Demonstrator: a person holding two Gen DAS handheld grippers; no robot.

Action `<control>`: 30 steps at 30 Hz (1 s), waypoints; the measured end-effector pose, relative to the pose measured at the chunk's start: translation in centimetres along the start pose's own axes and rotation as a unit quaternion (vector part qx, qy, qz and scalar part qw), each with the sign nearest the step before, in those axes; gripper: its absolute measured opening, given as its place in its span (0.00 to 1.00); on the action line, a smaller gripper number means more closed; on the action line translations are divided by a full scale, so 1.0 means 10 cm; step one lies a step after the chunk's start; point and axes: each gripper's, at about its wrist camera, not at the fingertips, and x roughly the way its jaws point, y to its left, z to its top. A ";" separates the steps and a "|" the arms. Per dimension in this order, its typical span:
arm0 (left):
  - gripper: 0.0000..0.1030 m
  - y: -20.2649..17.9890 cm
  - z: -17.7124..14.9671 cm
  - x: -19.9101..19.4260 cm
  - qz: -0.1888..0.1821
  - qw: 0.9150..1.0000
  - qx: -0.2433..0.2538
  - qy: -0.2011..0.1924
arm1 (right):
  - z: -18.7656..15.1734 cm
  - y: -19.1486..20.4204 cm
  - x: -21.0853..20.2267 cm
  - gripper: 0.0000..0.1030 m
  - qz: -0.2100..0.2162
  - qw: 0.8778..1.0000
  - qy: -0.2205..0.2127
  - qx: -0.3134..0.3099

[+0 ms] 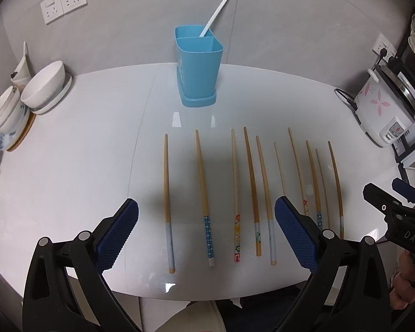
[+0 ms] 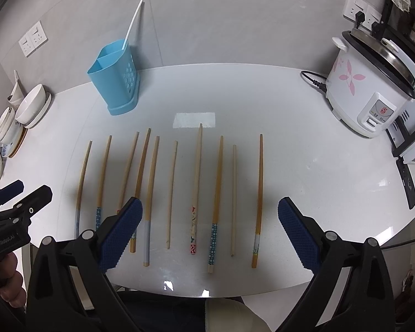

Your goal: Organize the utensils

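Observation:
Several wooden chopsticks (image 1: 235,182) lie side by side on the white table (image 1: 69,166), tips pointing away; they also show in the right wrist view (image 2: 196,188). A blue two-compartment utensil holder (image 1: 197,63) stands at the back with a white straw (image 1: 215,13) in its rear compartment; it also shows in the right wrist view (image 2: 114,74). My left gripper (image 1: 206,232) is open and empty, above the near ends of the left chopsticks. My right gripper (image 2: 210,232) is open and empty, above the near ends of the right chopsticks.
Stacked white bowls and plates (image 1: 41,88) stand at the left edge. A white rice cooker (image 2: 370,83) with a pink flower print stands at the right, its cord (image 2: 312,80) lying on the table. Wall sockets (image 1: 63,0) are behind.

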 end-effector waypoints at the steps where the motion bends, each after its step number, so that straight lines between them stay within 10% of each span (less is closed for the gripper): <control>1: 0.94 0.00 0.00 0.00 -0.002 1.000 0.000 0.000 | 0.00 0.00 0.00 0.92 0.000 1.000 -0.001 -0.001; 30: 0.94 0.05 0.01 0.05 0.003 1.000 -0.004 0.008 | 0.00 -0.04 0.08 0.92 0.006 1.000 0.017 0.009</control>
